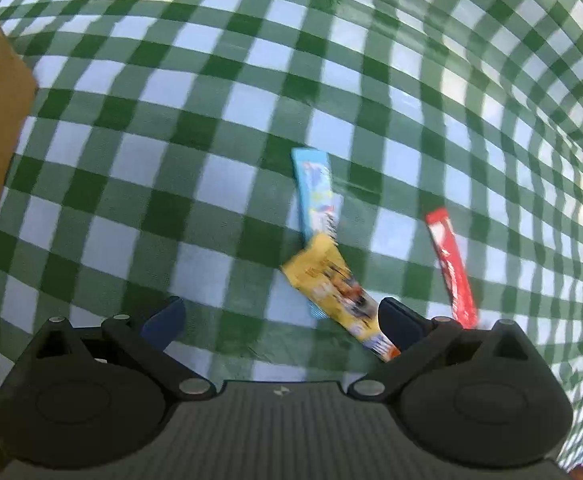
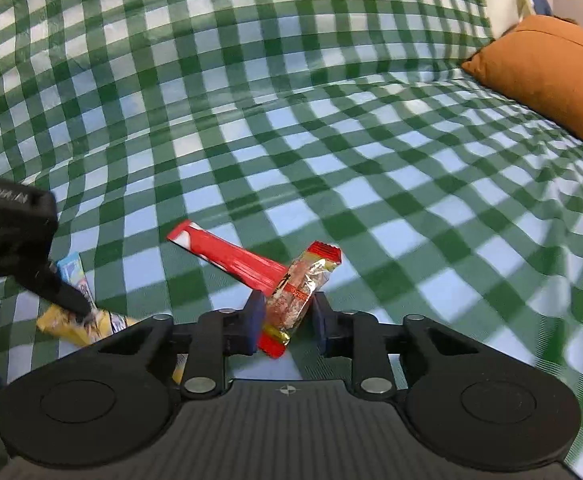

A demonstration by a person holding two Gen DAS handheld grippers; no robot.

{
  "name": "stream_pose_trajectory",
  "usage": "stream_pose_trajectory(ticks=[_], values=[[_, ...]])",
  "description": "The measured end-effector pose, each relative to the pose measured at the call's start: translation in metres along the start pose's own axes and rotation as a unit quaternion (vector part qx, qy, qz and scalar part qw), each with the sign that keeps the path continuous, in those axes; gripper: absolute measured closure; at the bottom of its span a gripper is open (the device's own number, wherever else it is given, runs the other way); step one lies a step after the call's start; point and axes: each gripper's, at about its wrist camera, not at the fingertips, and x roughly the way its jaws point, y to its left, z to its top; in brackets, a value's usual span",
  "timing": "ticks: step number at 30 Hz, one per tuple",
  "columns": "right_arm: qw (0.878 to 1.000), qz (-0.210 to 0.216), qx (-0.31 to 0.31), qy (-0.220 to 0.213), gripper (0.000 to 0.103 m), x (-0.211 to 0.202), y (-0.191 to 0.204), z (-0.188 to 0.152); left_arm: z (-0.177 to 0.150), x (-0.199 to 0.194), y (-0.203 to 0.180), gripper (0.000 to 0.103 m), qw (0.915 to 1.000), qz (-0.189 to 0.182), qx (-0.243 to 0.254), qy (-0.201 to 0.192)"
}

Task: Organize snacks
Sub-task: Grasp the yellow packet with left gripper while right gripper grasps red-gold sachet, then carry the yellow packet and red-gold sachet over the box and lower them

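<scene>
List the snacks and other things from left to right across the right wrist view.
Left claw → blue packet → yellow packet → long red packet → clear red-and-gold snack between the right claw's fingers → orange cushion.

Both my views are bright, lit evenly by soft, bluish daylight, with pale glare on the white squares of the checked bedspread (image 1: 219, 92). Shadows under the wrappers are faint. The fisheye bends the checks hard toward every edge. My left view smears: the yellow snack bar (image 1: 331, 284) and red stick (image 1: 449, 266) are blurred. My right view is sharper, softening only toward the orange pillow (image 2: 551, 80).
</scene>
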Motion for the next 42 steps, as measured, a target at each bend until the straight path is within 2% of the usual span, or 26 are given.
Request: stream_pose_trajectory(ticks=[3,5,6,9,10,12,14,15,19,21,22,23,24,26,27,28,30,33,38,42], values=[[1.000,-0.013,0.003,-0.004,0.088,-0.021,-0.021,-0.005,-0.007,0.002,-0.012,0.000,0.9997,-0.016,-0.008,0.018],[1.000,-0.025,0.007,0.001,0.089,-0.030,-0.035,-0.010,-0.007,0.009,-0.023,0.000,0.9991,-0.025,-0.015,0.030],[1.000,-0.028,0.010,0.004,0.089,-0.033,-0.042,-0.011,-0.007,0.015,-0.029,0.000,0.9991,-0.019,-0.012,0.035],[0.999,-0.033,0.005,0.008,0.089,-0.034,-0.052,-0.018,-0.004,0.027,-0.041,0.004,0.9987,0.028,-0.017,0.038],[0.999,-0.032,0.005,0.009,0.090,-0.034,-0.052,-0.019,-0.007,0.021,-0.042,0.012,0.9989,0.035,-0.022,0.024],[1.000,-0.026,0.006,0.006,0.103,-0.036,-0.053,-0.019,-0.012,0.007,-0.045,0.067,0.9995,0.031,0.010,-0.001],[1.000,-0.019,0.008,0.007,0.103,-0.038,-0.053,-0.018,-0.017,-0.003,-0.043,0.076,0.9987,0.038,0.035,0.002],[1.000,-0.017,0.008,0.004,0.103,-0.041,-0.051,-0.017,-0.019,-0.009,-0.039,0.087,0.9985,0.041,0.036,0.001],[1.000,-0.023,0.014,-0.010,0.100,-0.054,-0.047,-0.016,-0.028,-0.037,-0.017,0.087,0.9984,0.021,0.051,-0.007],[0.999,-0.024,0.024,-0.001,0.085,-0.051,-0.050,-0.016,-0.033,-0.050,-0.006,0.087,0.9974,0.020,0.067,-0.020],[0.999,-0.023,0.027,0.004,0.060,-0.048,-0.050,-0.016,-0.034,-0.055,-0.001,0.087,0.9968,0.018,0.073,-0.026],[0.999,-0.025,0.021,0.005,0.042,-0.043,-0.049,-0.017,-0.037,-0.060,0.004,0.087,0.9963,0.017,0.079,-0.031],[0.999,-0.029,0.006,0.012,0.041,-0.034,-0.049,-0.017,-0.038,-0.065,0.008,0.087,0.9958,0.014,0.084,-0.032],[0.999,-0.033,-0.015,0.036,0.051,-0.018,-0.047,-0.022,-0.046,-0.077,0.019,0.087,0.9948,0.008,0.094,-0.036],[0.999,-0.035,-0.030,0.020,0.068,-0.019,-0.045,-0.023,-0.049,-0.083,0.023,0.087,0.9940,0.004,0.101,-0.040],[0.998,-0.034,-0.041,0.023,0.080,-0.021,-0.042,-0.022,-0.049,-0.091,0.025,0.087,0.9927,0.001,0.111,-0.047],[0.999,-0.025,-0.022,0.031,0.082,-0.034,-0.042,-0.016,-0.056,-0.108,0.033,0.087,0.9896,-0.006,0.129,-0.064],[1.000,-0.011,-0.018,-0.004,0.082,-0.079,-0.031,-0.008,-0.074,-0.143,0.050,0.087,0.9842,-0.017,0.153,-0.088],[0.997,0.063,-0.019,-0.040,0.082,-0.194,0.015,-0.009,-0.117,-0.212,0.091,0.087,0.9739,-0.031,0.190,-0.121],[0.988,0.135,-0.060,-0.044,0.082,-0.302,0.056,-0.026,-0.155,-0.262,0.132,0.087,0.9683,-0.016,0.204,-0.144]])
